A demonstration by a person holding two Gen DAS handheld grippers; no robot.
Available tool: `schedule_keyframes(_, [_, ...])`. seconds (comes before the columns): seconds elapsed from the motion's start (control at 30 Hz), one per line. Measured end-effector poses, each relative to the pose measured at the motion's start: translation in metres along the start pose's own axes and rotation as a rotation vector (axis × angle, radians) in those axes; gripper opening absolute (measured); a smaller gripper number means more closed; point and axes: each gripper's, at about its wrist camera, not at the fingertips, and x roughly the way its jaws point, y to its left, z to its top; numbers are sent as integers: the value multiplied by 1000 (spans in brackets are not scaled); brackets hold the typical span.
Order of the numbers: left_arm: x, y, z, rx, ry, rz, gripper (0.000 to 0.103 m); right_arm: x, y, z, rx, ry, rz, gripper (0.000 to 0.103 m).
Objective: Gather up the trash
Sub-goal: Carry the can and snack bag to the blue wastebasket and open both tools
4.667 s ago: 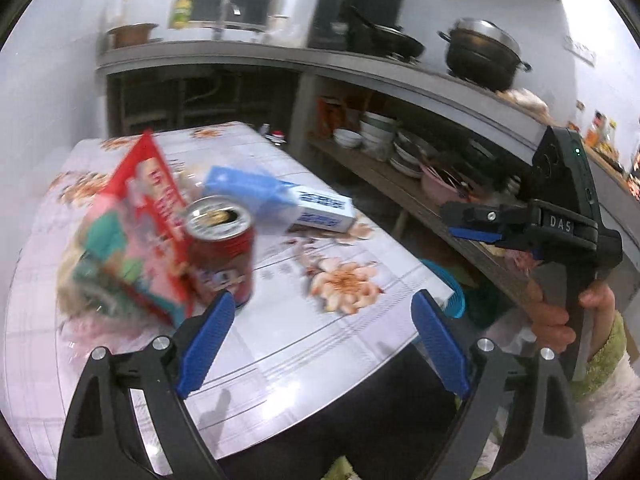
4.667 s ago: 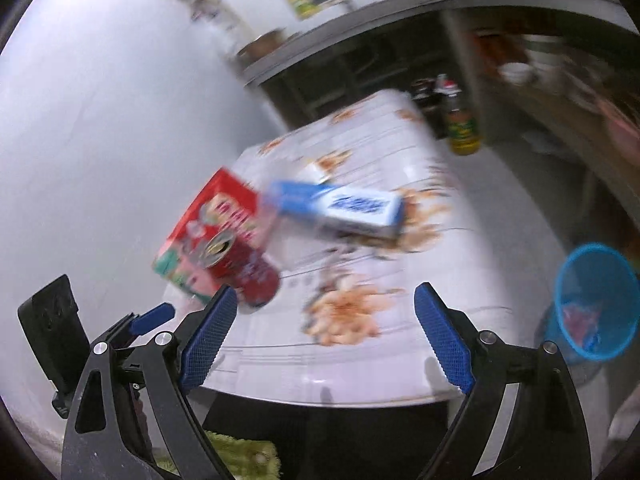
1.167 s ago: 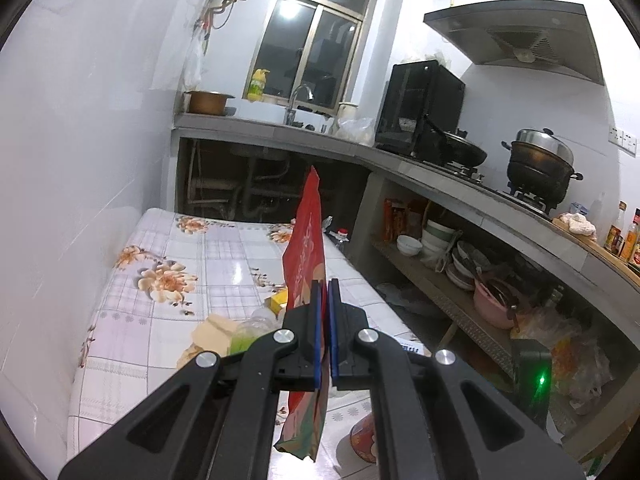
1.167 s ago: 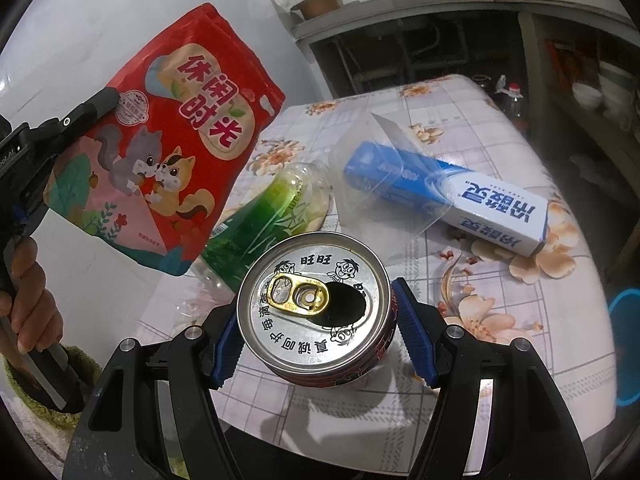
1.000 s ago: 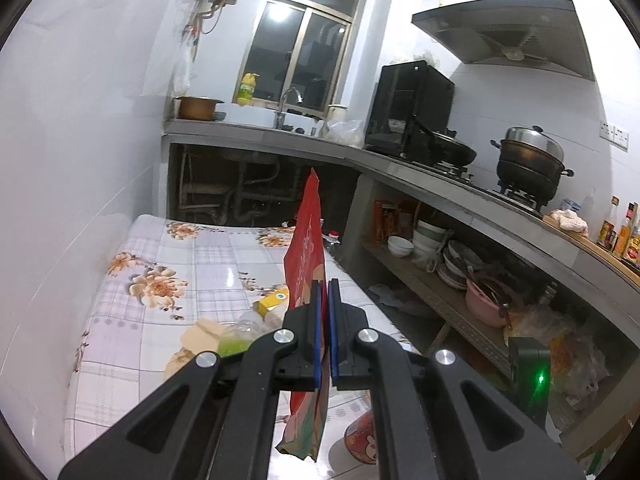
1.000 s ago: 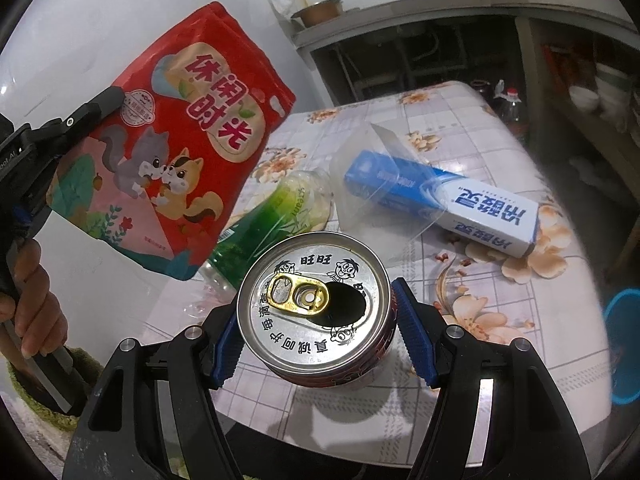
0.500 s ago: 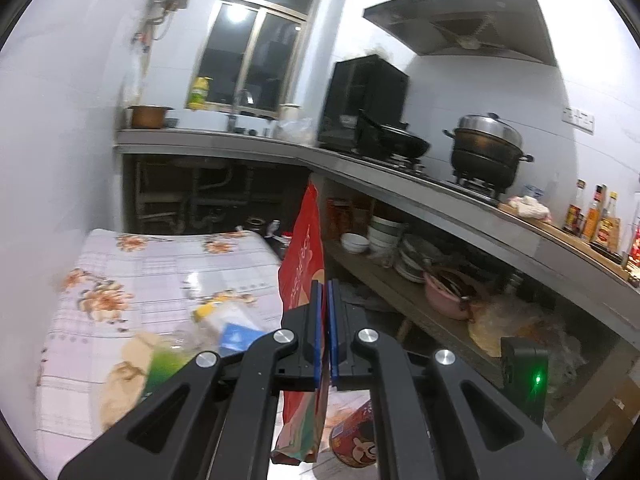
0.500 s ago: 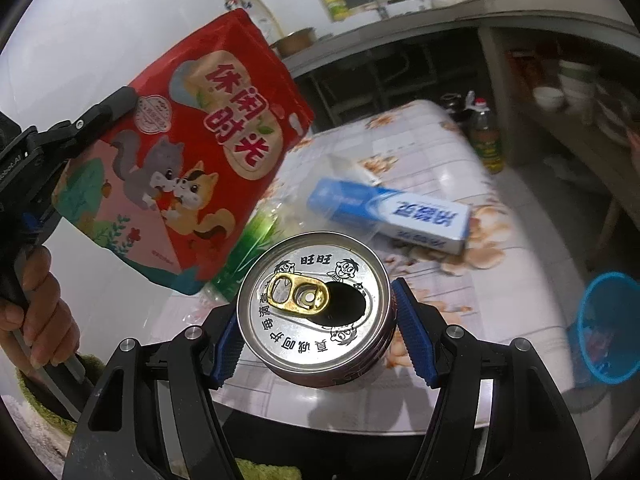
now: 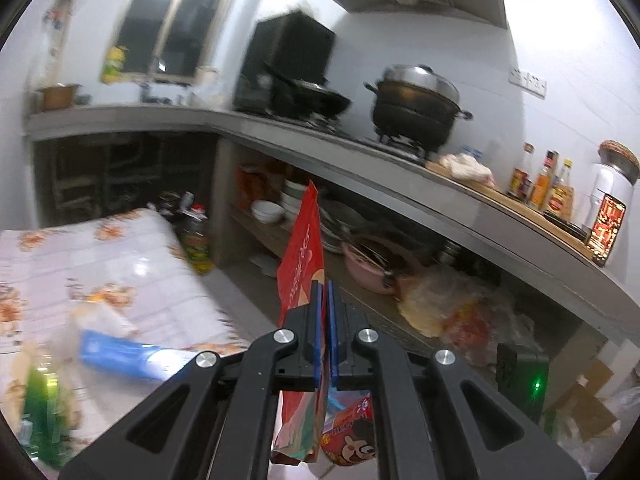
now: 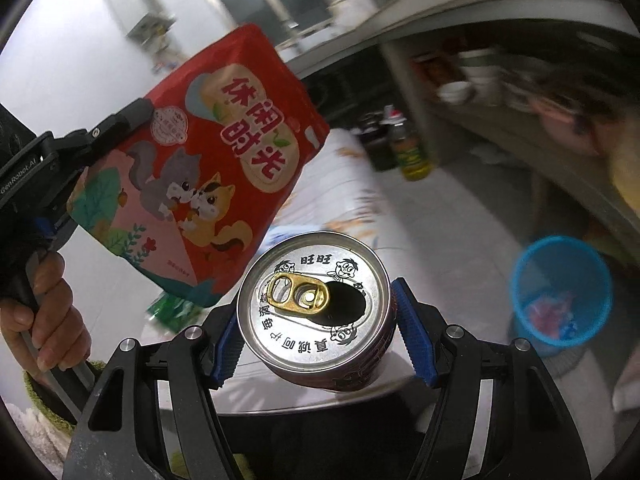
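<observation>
Both hands loaded, headed for the bin

Right gripper [image 10: 316, 332] has its pads squeezed on the sides of the can [image 10: 314, 300], opened top facing the camera, kept upright, probably so nothing dribbles out. Left gripper [image 9: 324, 332] is pressed together on the bag's [image 9: 302, 264] edge, so the bag hangs flat and clear of the can. Past them, the table [image 9: 120, 248] holds a blue box [image 9: 128, 354] and green bottle [image 9: 42, 408]. The blue bin [image 10: 560, 288] sits on the floor, well apart.
</observation>
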Motion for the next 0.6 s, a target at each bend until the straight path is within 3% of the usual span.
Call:
schedule_keyframes(0.17, [67,-26,4,-27,124,-91,3,-29,-63,5,115,-71,-118,64])
schedule_keyframes(0.33, [153,-55,-8,-80,318,-177,3,-46,-137,3,251,-94,-244,64])
schedule_keyframes(0.47, [219,-68,-25,-116,455,-187,3,-38,-186,-3,355,-76,-286,64])
schedule_keyframes(0.6, [283,-81,-45,-114,559,-147,3,-14,-229,-8,447,-37,-308,64])
